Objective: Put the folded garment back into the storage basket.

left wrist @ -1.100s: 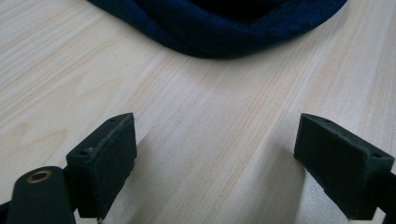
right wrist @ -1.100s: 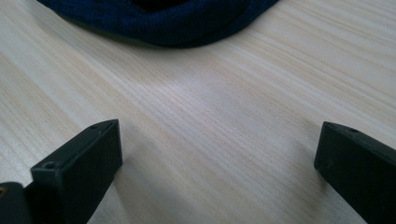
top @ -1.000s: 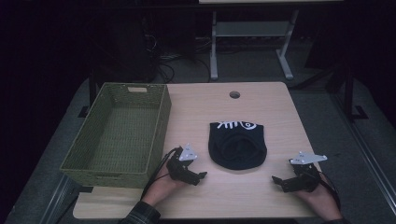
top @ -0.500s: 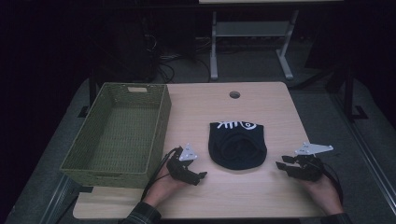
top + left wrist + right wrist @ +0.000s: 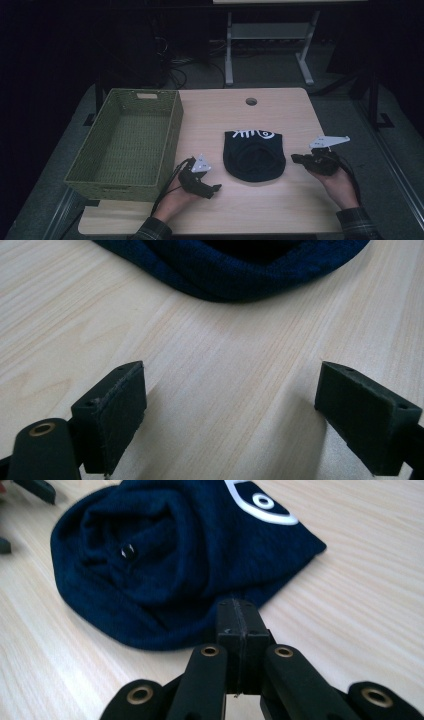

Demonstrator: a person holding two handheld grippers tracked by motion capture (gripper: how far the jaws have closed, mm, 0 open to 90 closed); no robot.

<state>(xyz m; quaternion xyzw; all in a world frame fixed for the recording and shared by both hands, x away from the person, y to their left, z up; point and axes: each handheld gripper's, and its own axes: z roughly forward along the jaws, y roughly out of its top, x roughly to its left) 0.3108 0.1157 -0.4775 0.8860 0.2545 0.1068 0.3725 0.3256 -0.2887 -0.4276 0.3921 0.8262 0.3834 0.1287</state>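
Dark-blue knitted hat (image 5: 254, 155) lies flat on the light wooden table (image 5: 280, 210), approx. in the middle, between the two grippers. It has a white printed figure (image 5: 252, 133) on the far part, and the round rolled edge is turned to the person's side.

Left gripper (image 5: 212, 190) is near the front edge of table, between the green woven basket (image 5: 125, 145) and the hat. It rests low in the left hand (image 5: 175, 197), jaws pointing to the right, towards the hat's near edge. In the left gripper view the jaws stand wide apart w/ nothing between them, only bare wood; the hat's rim (image 5: 235, 270) is in front of them, near but not touching.

Right gripper (image 5: 296, 159) is held in the right hand (image 5: 337, 185) just beside the right edge of the hat, tips pointing at it. Its jaws have just been closing, and in the right gripper view (image 5: 239, 617) the two pads are pressed together, no cloth between them. The hat (image 5: 170, 565) lies directly ahead of the tips; the tips look very close to its edge, but if they touch the cloth I cannot tell.

Basket stands at the left side of table, well apart from the hat.
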